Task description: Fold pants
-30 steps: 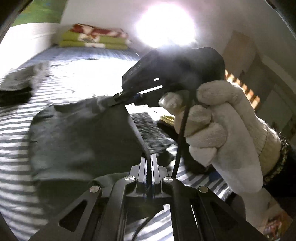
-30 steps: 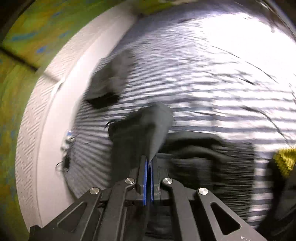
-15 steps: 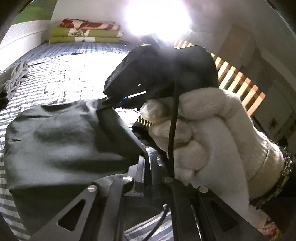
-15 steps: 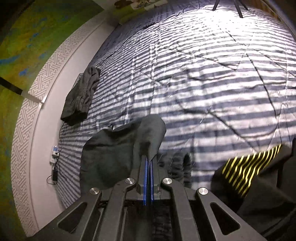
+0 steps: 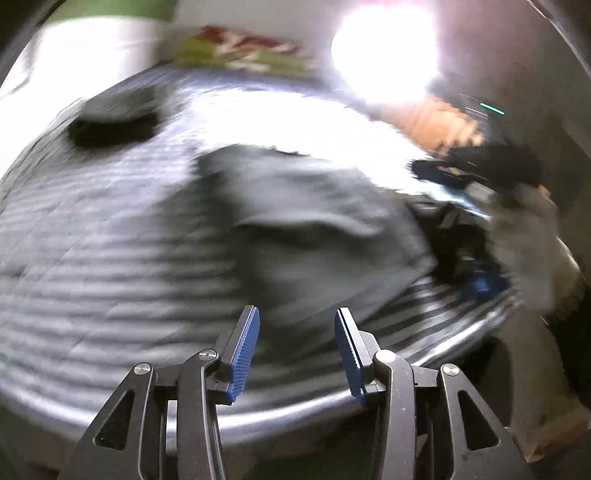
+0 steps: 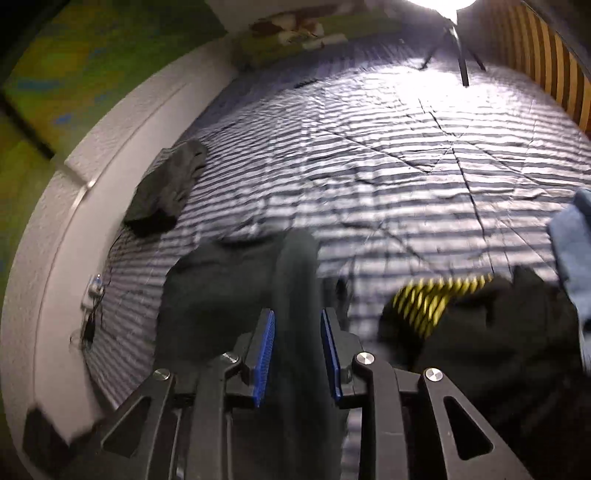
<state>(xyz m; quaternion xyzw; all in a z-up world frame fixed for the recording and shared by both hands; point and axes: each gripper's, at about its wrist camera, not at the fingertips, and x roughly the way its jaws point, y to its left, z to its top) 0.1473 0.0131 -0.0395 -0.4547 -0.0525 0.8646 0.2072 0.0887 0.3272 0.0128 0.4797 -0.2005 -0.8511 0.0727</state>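
Observation:
The dark grey pants (image 5: pixel 314 221) lie in a bunched fold on the striped bed sheet (image 5: pixel 110 258), blurred in the left wrist view. My left gripper (image 5: pixel 295 314) hovers just short of them; its jaws are opening and nothing is between the blue pads. In the right wrist view the pants (image 6: pixel 221 288) lie ahead and a fold runs back between the jaws of my right gripper (image 6: pixel 295 314). Those jaws are opening and the pads no longer pinch the cloth. A gloved hand (image 5: pixel 528 236) carries the right gripper at the far right of the left wrist view.
Another dark garment (image 6: pixel 166 188) lies by the white bed frame (image 6: pixel 74 221). A pile with a black and yellow striped piece (image 6: pixel 436 299) and a blue cloth (image 6: pixel 572 240) sits at the right. Folded blankets (image 6: pixel 314 33) lie at the far end.
Both grippers were shut on the pants and have opened. The left one has pulled back off the cloth, which has dropped onto the bed. The right hand has moved away to the right.

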